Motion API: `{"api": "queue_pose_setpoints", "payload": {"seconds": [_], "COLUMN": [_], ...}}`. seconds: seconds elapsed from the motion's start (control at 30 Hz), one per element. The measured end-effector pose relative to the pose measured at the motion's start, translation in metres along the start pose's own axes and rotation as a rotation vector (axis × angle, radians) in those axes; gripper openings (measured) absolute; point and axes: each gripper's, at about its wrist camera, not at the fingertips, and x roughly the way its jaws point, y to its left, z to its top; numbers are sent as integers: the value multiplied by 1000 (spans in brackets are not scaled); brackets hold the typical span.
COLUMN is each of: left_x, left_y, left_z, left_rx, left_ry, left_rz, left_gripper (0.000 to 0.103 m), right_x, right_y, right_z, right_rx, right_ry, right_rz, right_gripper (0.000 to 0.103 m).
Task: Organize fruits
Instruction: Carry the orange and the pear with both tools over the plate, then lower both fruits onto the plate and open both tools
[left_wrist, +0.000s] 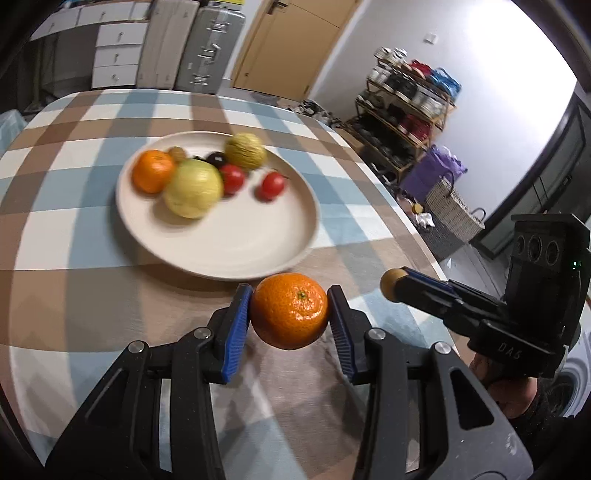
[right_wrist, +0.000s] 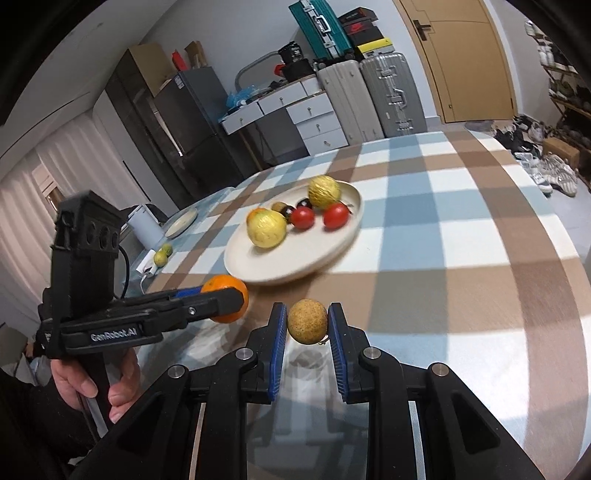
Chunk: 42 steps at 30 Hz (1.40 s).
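The left gripper (left_wrist: 290, 317) clamps an orange (left_wrist: 290, 315) and the right gripper (right_wrist: 307, 326) a small brown fruit (right_wrist: 307, 322) — a longan, perhaps — both held just short of the plate's (left_wrist: 236, 254) near rim, where crowded fruit could roll if bumped.

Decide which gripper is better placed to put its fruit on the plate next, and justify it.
Probably left. The left gripper holds its orange just short of the plate rim; the right gripper, with its small brown fruit, looks farther back.
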Motion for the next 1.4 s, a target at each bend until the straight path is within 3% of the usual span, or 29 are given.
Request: {"api": "queue_pose_setpoints", "payload": {"seconds": [0.23,0.43,0.87,1.4], "left_x": [-16,-8,40,82], "left_y": [34,49,16,10], "left_z": [20,36,76,94], "left_rx": [-35,-44,37,74], "left_ry": [-44,-34,-21,28], "left_rz": [25,23,-14,1], "left_gripper": [39,39,39,39], "right_x": [28,54,97,104], "right_y": [15,14,-3,-36], "right_z": [24,48,91,91], "right_rx": [-22,-13,30,81], "right_ry": [18,47,103,131], "right_rz": [27,49,52,29], "right_gripper": [23,23,23,23]}}
